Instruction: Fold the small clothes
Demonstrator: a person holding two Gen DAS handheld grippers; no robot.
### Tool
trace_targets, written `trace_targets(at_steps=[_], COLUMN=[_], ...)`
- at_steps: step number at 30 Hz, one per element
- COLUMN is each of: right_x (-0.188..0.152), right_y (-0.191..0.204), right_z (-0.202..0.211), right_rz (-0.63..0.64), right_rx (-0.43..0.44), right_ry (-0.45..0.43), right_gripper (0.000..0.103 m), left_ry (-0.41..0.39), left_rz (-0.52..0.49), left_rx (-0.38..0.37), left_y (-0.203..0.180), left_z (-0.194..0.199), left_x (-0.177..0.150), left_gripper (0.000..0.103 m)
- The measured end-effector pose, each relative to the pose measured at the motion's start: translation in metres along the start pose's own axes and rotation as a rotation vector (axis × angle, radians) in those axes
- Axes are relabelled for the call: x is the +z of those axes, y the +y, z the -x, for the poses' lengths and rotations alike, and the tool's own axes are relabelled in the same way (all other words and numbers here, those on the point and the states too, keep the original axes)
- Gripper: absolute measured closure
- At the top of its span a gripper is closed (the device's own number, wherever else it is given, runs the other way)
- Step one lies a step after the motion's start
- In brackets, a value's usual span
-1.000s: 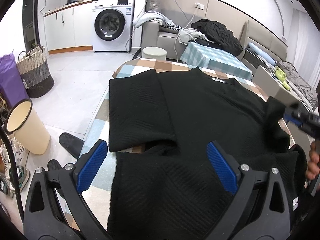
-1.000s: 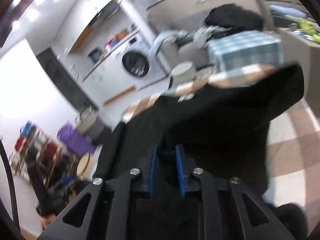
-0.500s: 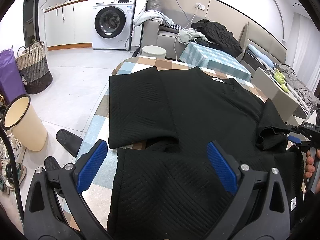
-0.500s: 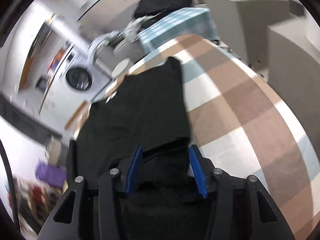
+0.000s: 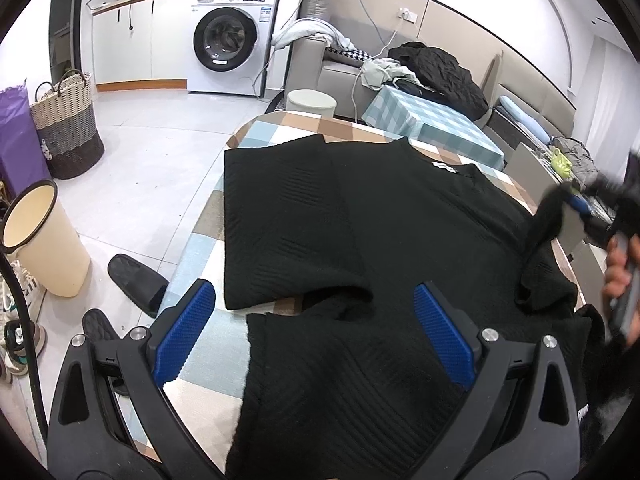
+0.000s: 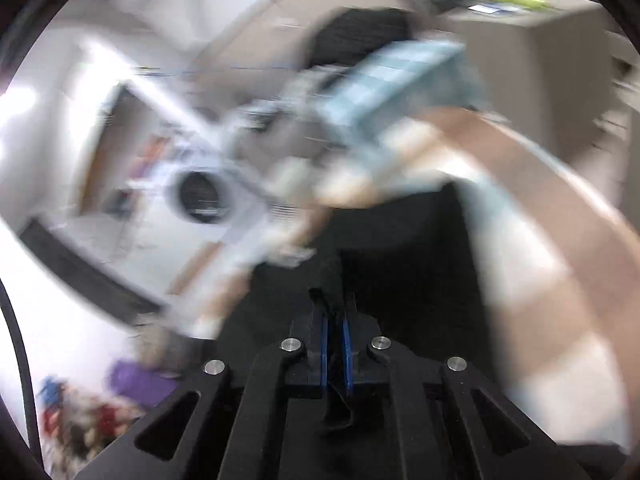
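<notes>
Where half a second earlier the right tongs (image 6: 335, 344) stood open around the sweater's (image 5: 400, 240) right sleeve (image 5: 546, 224), they had now pinched and lifted it off the surface's (image 5: 200, 224) right edge, starting that fold; left tongs (image 5: 314, 336) hovered wide open, empty, over the near hem.

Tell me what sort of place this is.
Most likely a home, an open living room with a laundry corner: a washing machine under a counter, a sofa strewn with clothes, and a woven laundry basket on the tiled floor.

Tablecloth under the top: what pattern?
Blue, brown and cream checks; clearest in the left wrist view.
</notes>
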State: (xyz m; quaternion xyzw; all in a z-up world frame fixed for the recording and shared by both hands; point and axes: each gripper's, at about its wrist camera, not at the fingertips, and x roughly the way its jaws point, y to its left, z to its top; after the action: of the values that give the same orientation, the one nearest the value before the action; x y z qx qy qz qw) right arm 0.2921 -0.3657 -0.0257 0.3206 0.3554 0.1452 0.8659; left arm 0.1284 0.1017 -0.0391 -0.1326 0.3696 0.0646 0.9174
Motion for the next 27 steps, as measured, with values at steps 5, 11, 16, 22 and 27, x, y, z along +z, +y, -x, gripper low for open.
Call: trace_targets(at_steps=[5, 11, 16, 22, 27], right_x=[-0.009, -0.047, -0.082, -0.093, -0.094], right_y=[0.006, -0.045, -0.061, -0.056, -0.048], right_z=[0.023, 0.038, 0.053, 0.067, 0.063], right_rz=[0.094, 0.07, 0.098, 0.11, 0.119], right_rx=[-0.113, -0.294, -0.287, -0.253, -0.24], right_ry=[0.009, 0.119, 0.162, 0.169, 0.178], right_gripper=[0.059, 0.058, 0.058, 0.058, 0.058], left_ry=[-0.006, 0.062, 0.124, 0.204, 0.26], left_rz=[0.003, 0.084, 0.17, 0.327, 0.401], left_rx=[0.012, 0.055, 0.024, -0.154, -0.253], left_y=[0.005, 0.03, 0.056, 0.073, 0.072], left_z=[-0.004, -0.029, -0.048, -0.06, -0.081], left_x=[0.006, 0.008, 0.006, 0.001, 0.0], left_gripper=[0.004, 0.005, 0.021, 0.04, 0.04])
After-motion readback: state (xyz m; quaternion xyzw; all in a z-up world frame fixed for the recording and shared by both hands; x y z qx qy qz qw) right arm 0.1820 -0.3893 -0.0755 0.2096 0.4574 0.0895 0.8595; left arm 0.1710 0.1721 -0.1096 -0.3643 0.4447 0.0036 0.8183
